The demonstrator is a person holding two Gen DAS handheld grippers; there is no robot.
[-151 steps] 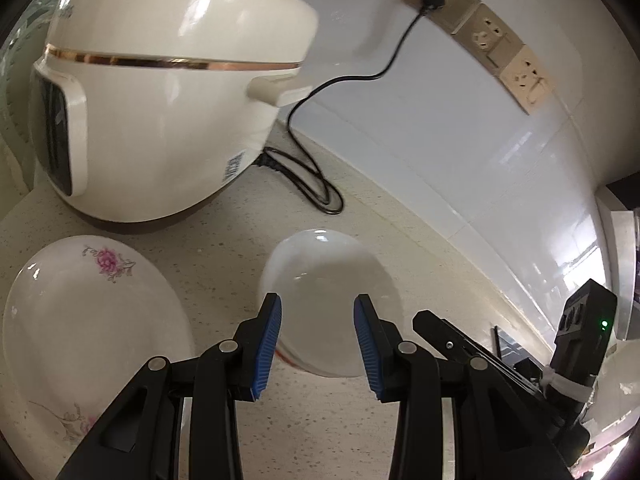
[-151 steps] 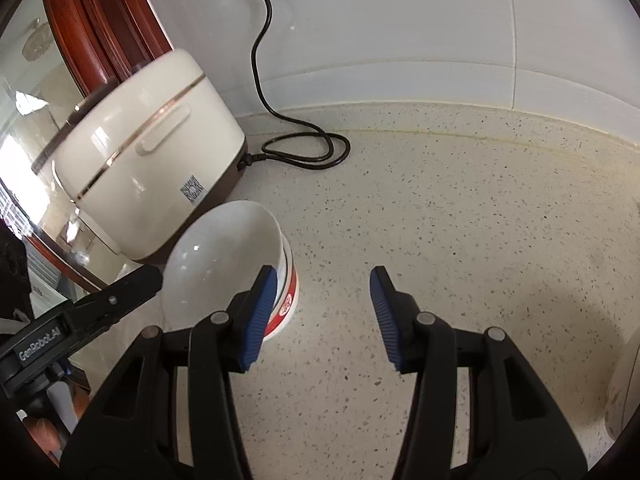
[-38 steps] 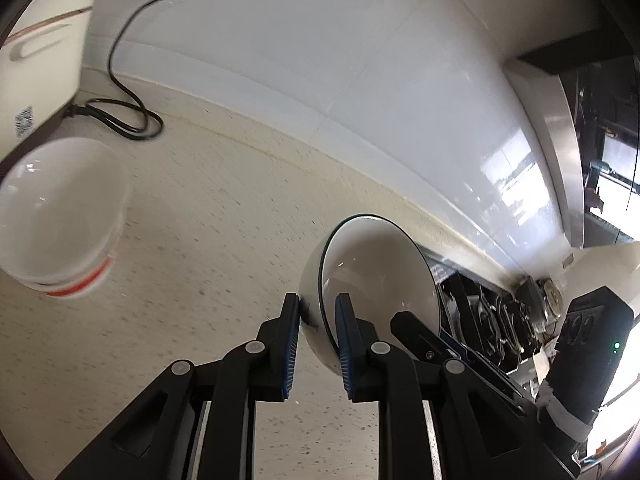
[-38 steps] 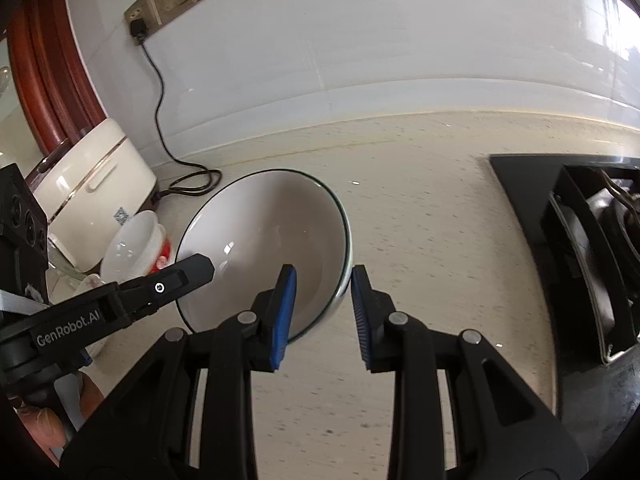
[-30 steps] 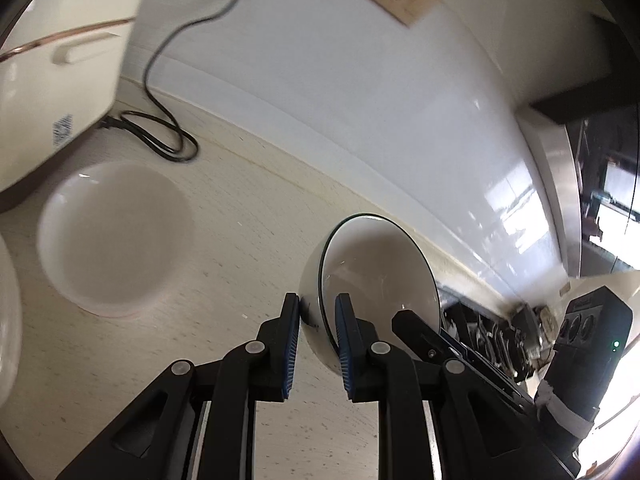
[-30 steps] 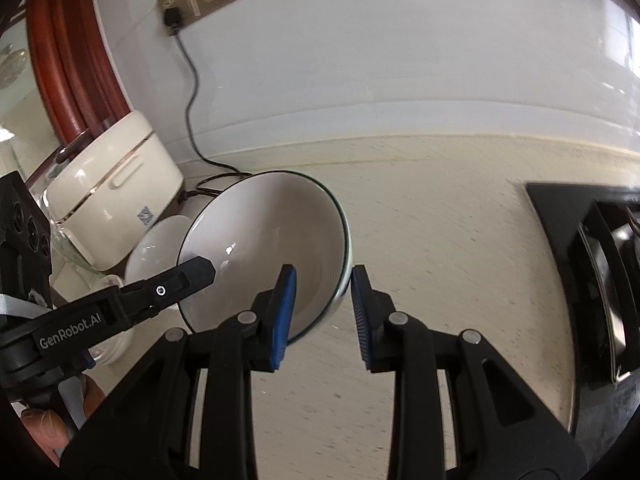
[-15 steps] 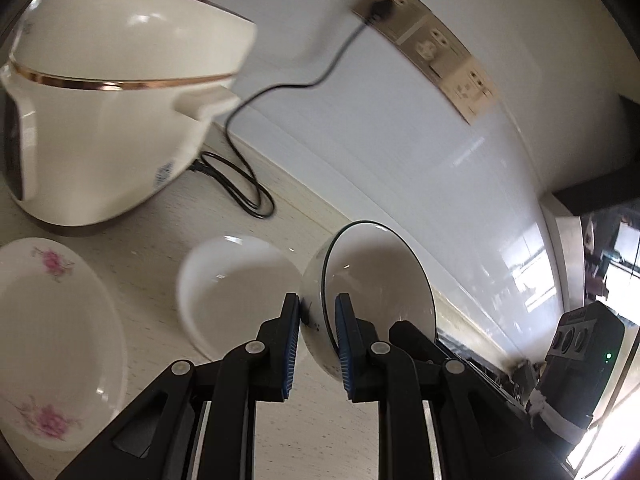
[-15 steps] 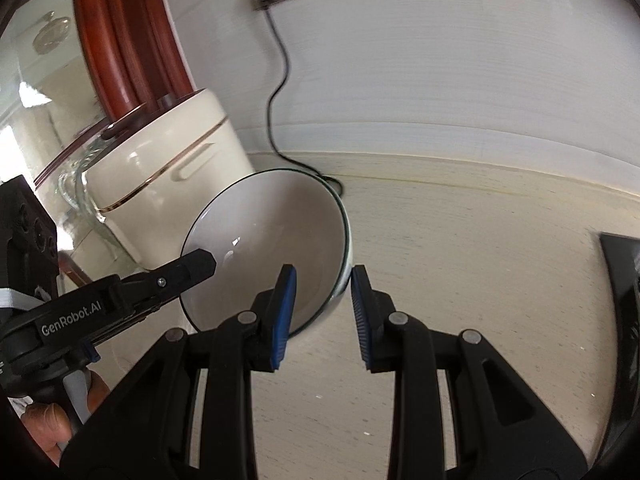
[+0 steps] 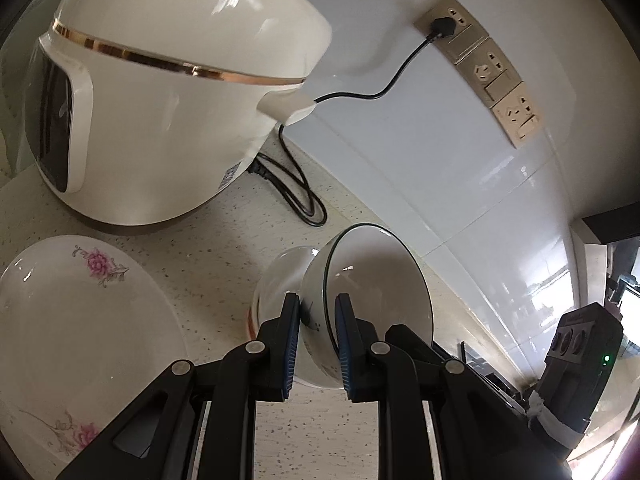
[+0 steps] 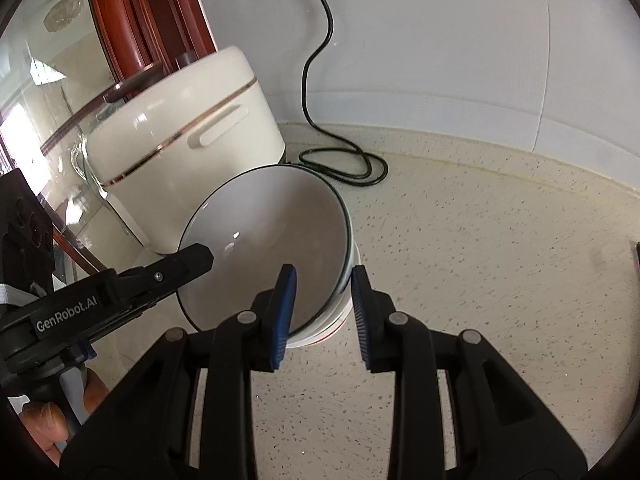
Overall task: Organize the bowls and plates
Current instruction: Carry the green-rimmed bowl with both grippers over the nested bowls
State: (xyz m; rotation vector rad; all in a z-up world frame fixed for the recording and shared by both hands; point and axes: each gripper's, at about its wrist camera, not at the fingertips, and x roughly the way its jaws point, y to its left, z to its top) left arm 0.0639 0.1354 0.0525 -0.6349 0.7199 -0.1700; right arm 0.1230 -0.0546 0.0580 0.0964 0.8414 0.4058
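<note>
Two bowls — a dark-rimmed one [image 9: 376,280] and a red-banded one [image 9: 276,280]; one flowered plate [image 9: 80,340]; one rice cooker [image 9: 168,92]; one cord [image 9: 296,188] — three wall sockets [image 9: 486,70].

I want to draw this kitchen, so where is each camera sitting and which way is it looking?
Left wrist: sits on the left tongs, looking along them at the green-rimmed bowl they pinch, the rice cooker and flowered plate; the right tongs' body shows at lower right.
Right wrist: sits on the right tongs, open around that bowl's rim, facing the cooker; the left tongs and a hand show.
Shared: bowl, red-banded bowl beneath, cooker, cord.
</note>
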